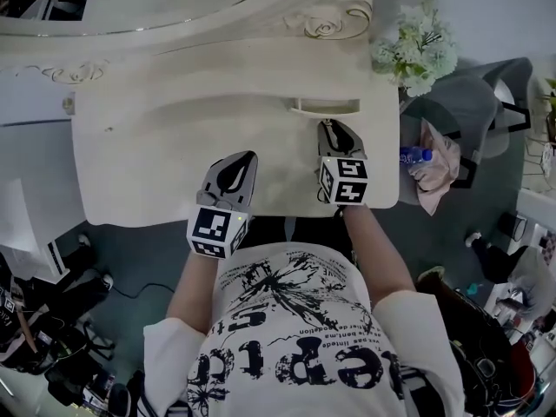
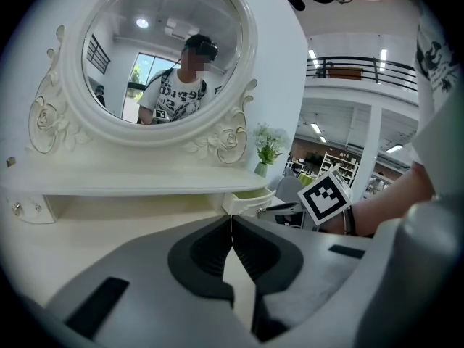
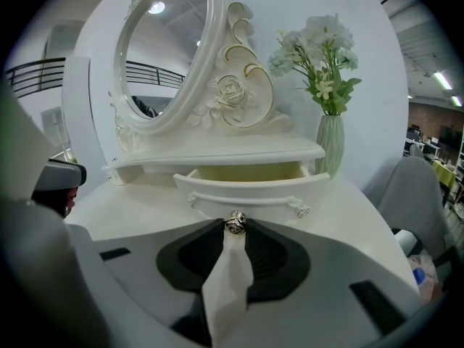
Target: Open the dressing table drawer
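The small white drawer under the mirror shelf stands pulled partly out, its pale inside showing. My right gripper is shut on the drawer's metal rose knob, which sits right between the jaw tips. From above, the right gripper points at the drawer. My left gripper hovers over the white tabletop, to the left of the right one and nearer the table's front edge. In its own view the left gripper is shut with nothing in it, and the drawer shows beyond it.
A green vase with white flowers stands on the table right of the drawer. The oval mirror in its carved frame rises behind the shelf. A grey chair with a cloth and a bottle is to the table's right.
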`<state>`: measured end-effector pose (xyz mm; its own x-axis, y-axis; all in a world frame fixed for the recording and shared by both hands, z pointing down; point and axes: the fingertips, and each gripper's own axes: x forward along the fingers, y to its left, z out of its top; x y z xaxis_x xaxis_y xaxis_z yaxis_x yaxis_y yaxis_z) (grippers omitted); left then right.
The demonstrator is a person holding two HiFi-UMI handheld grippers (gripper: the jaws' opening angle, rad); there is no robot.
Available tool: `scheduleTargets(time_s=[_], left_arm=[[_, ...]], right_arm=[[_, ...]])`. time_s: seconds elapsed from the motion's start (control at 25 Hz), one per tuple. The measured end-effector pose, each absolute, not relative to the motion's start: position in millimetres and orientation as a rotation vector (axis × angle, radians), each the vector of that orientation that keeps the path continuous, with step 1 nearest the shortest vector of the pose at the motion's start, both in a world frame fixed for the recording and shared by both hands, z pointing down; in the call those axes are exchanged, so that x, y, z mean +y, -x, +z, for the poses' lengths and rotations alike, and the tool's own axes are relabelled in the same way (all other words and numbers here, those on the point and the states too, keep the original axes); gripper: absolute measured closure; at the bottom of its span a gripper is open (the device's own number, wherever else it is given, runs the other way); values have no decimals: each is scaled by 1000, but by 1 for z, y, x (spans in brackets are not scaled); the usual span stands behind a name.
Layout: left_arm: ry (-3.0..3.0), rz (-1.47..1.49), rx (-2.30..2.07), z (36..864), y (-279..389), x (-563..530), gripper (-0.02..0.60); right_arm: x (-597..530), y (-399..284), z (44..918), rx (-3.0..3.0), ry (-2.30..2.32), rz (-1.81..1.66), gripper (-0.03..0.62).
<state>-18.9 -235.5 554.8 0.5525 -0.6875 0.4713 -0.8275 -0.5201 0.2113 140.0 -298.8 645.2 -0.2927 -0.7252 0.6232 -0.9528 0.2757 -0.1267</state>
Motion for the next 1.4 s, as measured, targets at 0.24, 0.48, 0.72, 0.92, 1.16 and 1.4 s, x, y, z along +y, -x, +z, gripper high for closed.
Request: scheduleTargets(time_s=[0.24,0.48,0.72,0.92,1.16,1.4], left_arm=[[-2402,451,-1226,549,17,-236,562],[-2414,449,-1219,547,14,-234,561],[-2416,456,-1217,546,14,-233,561],[-2431,424,-1235,533,14,-236,561],[-2477,375,-1264,506,11,-246,561],[-2529,315,-1315,471,20,-256,563]], right_arm=[[-286,-141,646,-2092,-1507,697,490],[-276,-143,648,-2085,-1517,693,490],[-274,-146,649,-2035,-1533,683,450],[-267,-153,621,-2069,-1575,689,449],[-274,-151,559,-2203,-1624,510,568],[-280,-144,502,-2323,-1665,400,577]])
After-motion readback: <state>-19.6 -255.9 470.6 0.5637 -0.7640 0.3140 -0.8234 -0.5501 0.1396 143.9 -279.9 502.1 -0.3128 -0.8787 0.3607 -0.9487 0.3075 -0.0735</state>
